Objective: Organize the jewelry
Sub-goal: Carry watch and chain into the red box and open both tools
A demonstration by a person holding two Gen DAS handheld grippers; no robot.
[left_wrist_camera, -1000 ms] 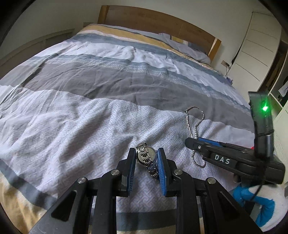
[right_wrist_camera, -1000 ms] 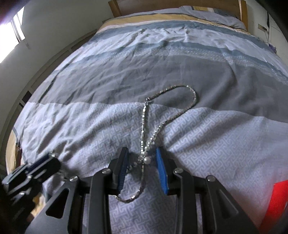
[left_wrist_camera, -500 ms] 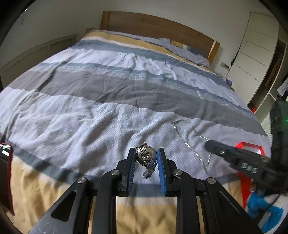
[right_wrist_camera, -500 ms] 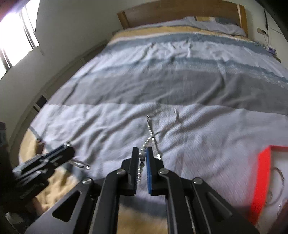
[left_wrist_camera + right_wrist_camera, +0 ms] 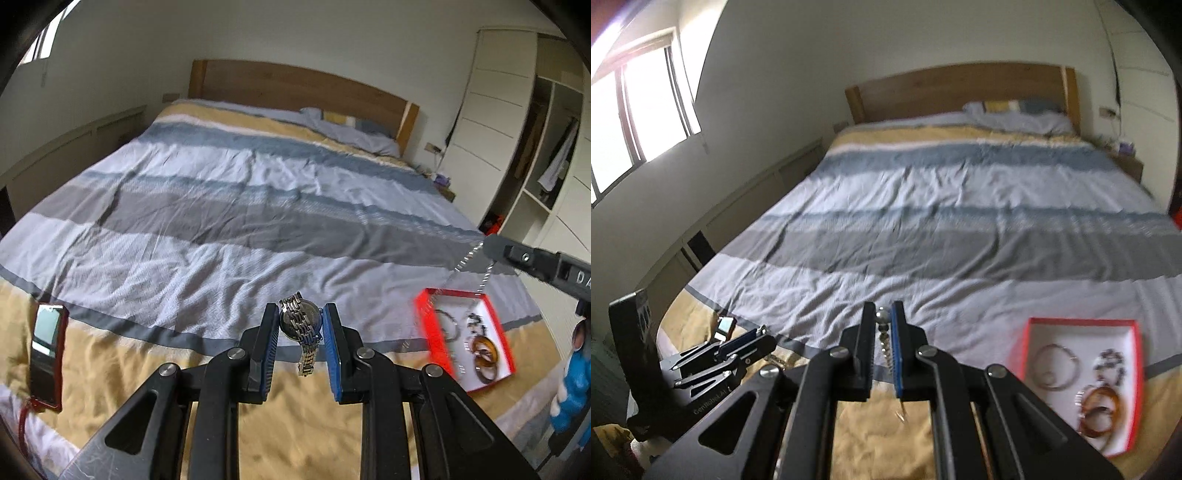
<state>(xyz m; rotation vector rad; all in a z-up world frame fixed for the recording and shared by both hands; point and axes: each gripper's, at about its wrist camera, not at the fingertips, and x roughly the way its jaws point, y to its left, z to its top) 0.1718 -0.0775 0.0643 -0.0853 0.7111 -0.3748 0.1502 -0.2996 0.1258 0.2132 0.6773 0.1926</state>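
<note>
My left gripper is shut on a silver metal-band watch and holds it above the bed. My right gripper is shut on a silver beaded necklace; the chain hangs from its tip above the red box in the left wrist view. A red-rimmed white box lies on the bed at the right, with bangles and bracelets in it. The box also shows in the right wrist view. The left gripper shows at the lower left of the right wrist view.
The striped bedspread covers a wide bed with a wooden headboard. A phone in a red case lies at the bed's near left edge. A wardrobe stands on the right.
Both grippers have lifted up and back from the bed. The necklace has come off the bedspread and now hangs from the right gripper above the red box. The watch stays clamped.
</note>
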